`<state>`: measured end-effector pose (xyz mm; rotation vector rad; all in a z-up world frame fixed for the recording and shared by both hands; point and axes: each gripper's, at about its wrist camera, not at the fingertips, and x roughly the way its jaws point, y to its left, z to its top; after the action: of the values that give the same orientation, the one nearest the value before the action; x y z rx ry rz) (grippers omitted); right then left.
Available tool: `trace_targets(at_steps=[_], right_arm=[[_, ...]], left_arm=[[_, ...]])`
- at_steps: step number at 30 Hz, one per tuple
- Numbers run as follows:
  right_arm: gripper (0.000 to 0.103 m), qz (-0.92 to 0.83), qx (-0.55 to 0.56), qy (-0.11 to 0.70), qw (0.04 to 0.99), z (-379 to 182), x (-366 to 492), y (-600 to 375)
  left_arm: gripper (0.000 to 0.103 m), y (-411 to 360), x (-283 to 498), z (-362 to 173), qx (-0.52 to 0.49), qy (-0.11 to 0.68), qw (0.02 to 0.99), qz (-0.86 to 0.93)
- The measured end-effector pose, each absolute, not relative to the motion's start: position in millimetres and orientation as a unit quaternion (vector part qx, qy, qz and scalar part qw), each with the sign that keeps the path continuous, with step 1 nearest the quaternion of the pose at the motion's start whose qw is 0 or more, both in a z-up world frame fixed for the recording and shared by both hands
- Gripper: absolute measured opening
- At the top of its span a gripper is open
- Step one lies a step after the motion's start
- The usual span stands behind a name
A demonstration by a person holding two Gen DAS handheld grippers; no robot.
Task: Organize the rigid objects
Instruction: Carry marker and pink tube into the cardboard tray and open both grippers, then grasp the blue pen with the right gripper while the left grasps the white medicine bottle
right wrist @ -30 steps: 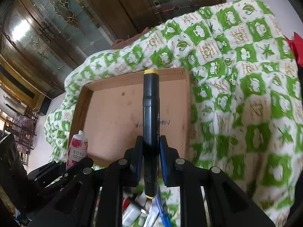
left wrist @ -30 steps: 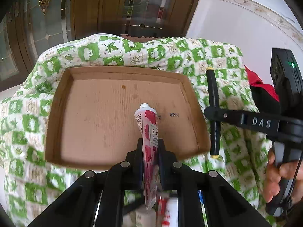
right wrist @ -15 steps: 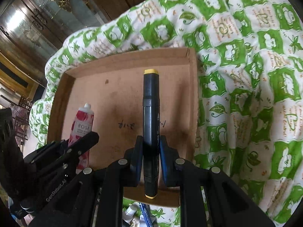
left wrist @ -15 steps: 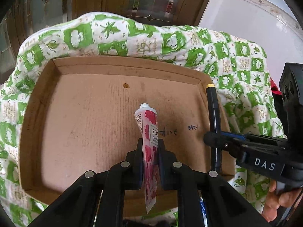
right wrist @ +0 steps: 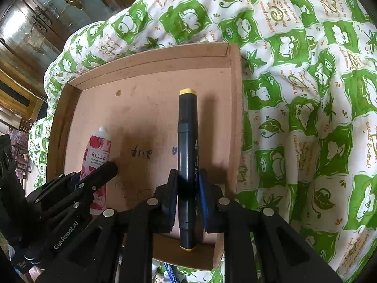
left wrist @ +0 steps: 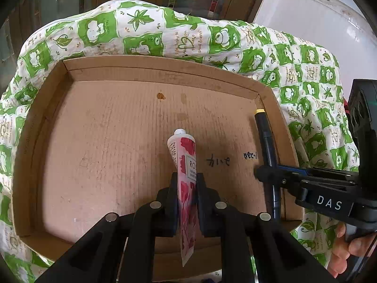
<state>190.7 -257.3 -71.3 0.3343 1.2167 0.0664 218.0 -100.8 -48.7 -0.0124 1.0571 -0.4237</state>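
Tray (left wrist: 42,122) lay directly beneath both tools: your left gripper (left wrist: 186,186) clamped the rose tube (left wrist: 186,162) mid-floor, your right gripper (right wrist: 187,179) clamped the marker (right wrist: 187,127) just beside the right wall, both long axes pointing at the far wall.

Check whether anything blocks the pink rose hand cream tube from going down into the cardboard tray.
Nothing visible does. The tray floor under the pink rose hand cream tube is bare; the black yellow-capped marker hangs off to its right.
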Motion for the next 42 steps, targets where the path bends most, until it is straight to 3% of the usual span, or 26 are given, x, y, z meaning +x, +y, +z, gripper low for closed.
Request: trace_targets(at_steps=[6,8,12,16,21,27,37,42], right_arm=[[0.016,0.025,0.152,0.566,0.810,-71,189,-256],[0.020,0.023,0.153,0.566,0.810,-72,188,-256],[0.024,0.024,0.162,0.560,0.812,-68,186,-259],[0.028,0.024,0.164,0.551,0.818,-61,183,-261],[0.045,0.018,0.169,0.523,0.835,-39,172,-268],[0.058,0.016,0.176,0.514,0.839,-16,151,-273],[0.060,0.055,0.187,0.540,0.819,-8,94,-250],[0.060,0.085,0.199,0.573,0.790,-22,68,-238]], left_arm=[[0.013,-100,218,-53,-0.002,0.498,0.843,-0.201],[0.020,-101,218,-54,-0.002,0.499,0.842,-0.205],[0.062,-105,213,-48,0.013,0.489,0.850,-0.197],[0.063,-105,208,-44,0.020,0.486,0.850,-0.200],[0.063,-91,192,-26,0.019,0.477,0.854,-0.206],[0.073,-62,149,-3,0.025,0.471,0.855,-0.215],[0.073,-4,63,-22,-0.001,0.491,0.844,-0.214],[0.073,-11,49,-28,0.016,0.495,0.841,-0.218]])
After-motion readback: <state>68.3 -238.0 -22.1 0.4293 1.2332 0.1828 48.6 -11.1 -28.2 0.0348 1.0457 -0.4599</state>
